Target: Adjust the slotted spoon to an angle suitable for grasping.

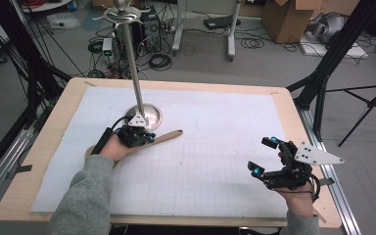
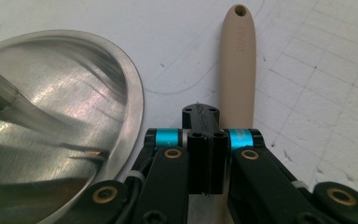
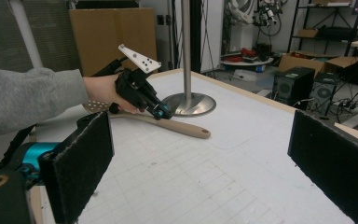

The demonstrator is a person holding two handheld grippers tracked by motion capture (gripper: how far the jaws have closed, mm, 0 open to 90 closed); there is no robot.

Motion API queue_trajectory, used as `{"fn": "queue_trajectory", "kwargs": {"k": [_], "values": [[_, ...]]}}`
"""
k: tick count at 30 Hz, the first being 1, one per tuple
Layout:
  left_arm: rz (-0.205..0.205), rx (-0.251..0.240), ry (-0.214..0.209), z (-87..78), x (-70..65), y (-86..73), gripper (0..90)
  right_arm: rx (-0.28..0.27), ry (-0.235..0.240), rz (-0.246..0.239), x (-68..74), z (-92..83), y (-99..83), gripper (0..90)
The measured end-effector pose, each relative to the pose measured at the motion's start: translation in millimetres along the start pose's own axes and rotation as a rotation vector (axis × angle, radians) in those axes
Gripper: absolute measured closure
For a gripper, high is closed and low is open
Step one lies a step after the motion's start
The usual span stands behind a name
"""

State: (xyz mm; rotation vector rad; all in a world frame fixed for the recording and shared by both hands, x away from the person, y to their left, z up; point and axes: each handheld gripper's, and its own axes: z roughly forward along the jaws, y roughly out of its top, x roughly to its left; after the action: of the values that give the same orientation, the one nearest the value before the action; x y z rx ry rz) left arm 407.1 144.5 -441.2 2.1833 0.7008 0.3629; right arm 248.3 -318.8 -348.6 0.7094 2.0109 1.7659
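Left of centre, my left fingers [image 2: 205,140] pinch shut on the spatula [image 2: 237,60] handle for lifting; my right fingers [image 1: 263,156] wait wide open, empty.

Even, soft overhead light; shadows are faint. Glare streaks the steel base [image 2: 60,116]. The nearest black tongs [image 3: 200,172] look slightly blurred.

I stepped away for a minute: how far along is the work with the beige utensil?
Done: little so far. The beige utensil lies flat on the table, beside the stand. In hand: the left gripper sits low over its handle with fingers shut together; I cannot tell whether they pinch it. The right gripper waits open, well apart. Left: lifting the utensil, perhaps up to the hooks.
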Motion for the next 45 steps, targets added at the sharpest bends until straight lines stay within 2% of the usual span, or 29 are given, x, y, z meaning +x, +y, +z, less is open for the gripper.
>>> {"fn": "queue_trajectory", "kwargs": {"k": [3,6,7,8,10,13,18,19,20,21,22,23,26,27,29,30,31,32,36,39,45], "values": [[0.01,0.002,0.003,-0.7,-0.3,0.3,89.6,-0.002,0.0,-0.004,-0.1,-0.3,0.0,5.6],[0.013,-0.038,0.011,-8.3,-0.5,3.7,89.5,0.002,-0.003,0.002,-0.3,-0.9,-0.7,5.6],[0.013,-0.038,0.011,-8.3,-0.5,3.7,89.6,0.002,-0.003,0.002,-0.3,-0.9,-0.7,5.6],[0.007,-0.049,0.014,-15.3,0.3,6.0,89.5,0.001,0.0,-0.002,-1.3,-0.7,-1.3,5.6],[0.008,-0.043,0.021,-19.9,0.6,7.6,89.5,0.002,-0.003,0.0,-1.3,-0.8,-1.4,5.6],[0.02,-0.049,0.01,-32.9,2.3,12.0,89.4,0.002,-0.002,0.0,-1.3,-0.3,-1.6,5.6],[0.049,-0.01,-0.011,-44.8,4.5,11.7,86.4,0.003,0.002,-0.003,0.5,0.0,-0.3,5.6],[0.034,-0.008,-0.025,-47.4,5.1,11.1,83.0,0.002,0.003,-0.001,0.8,0.1,-0.1,5.6],[0.024,-0.008,-0.034,-49.3,6.2,10.4,75.8,0.0,0.005,-0.003,0.5,0.2,-0.1,5.6],[0.022,-0.009,-0.016,-51.1,6.4,9.3,69.0,-0.001,0.011,0.008,0.7,0.1,0.0,5.6],[0.025,-0.009,-0.014,-52.6,7.9,8.1,64.1,-0.007,0.018,0.008,0.6,0.4,0.1,5.6],[0.008,-0.008,-0.024,-54.4,9.8,6.5,58.6,-0.009,0.02,0.01,1.0,0.7,0.3,5.6],[0.016,-0.016,-0.04,-57.2,11.8,4.2,48.7,-0.005,0.026,0.007,1.3,2.5,0.2,5.6],[0.015,-0.02,-0.07,-59.2,13.3,2.4,43.7,-0.004,0.026,0.007,1.1,3.0,0.0,5.6],[0.018,-0.01,-0.082,-60.0,13.6,1.9,36.4,-0.001,0.023,0.009,1.1,3.4,-0.2,5.6],[0.035,-0.007,-0.121,-62.0,14.1,0.9,28.8,-0.002,0.027,0.011,0.8,4.2,-0.2,5.6],[0.03,-0.012,-0.143,-63.1,14.3,0.5,23.8,0.0,0.027,0.013,0.8,4.0,-0.3,5.6],[0.03,-0.012,-0.143,-63.1,14.3,0.5,16.3,0.0,0.027,0.013,0.8,4.0,-0.3,5.6],[0.052,0.029,-0.159,-69.1,14.7,0.6,14.5,-0.005,0.026,0.02,-0.9,4.5,-1.5,5.6],[0.05,0.042,-0.15,-71.4,14.2,-0.6,14.4,0.0,0.029,0.02,-0.8,5.0,-1.8,5.6],[0.074,0.061,-0.132,-73.9,13.1,-4.1,14.6,-0.007,0.032,0.016,-1.9,7.5,-0.7,5.6]]}}
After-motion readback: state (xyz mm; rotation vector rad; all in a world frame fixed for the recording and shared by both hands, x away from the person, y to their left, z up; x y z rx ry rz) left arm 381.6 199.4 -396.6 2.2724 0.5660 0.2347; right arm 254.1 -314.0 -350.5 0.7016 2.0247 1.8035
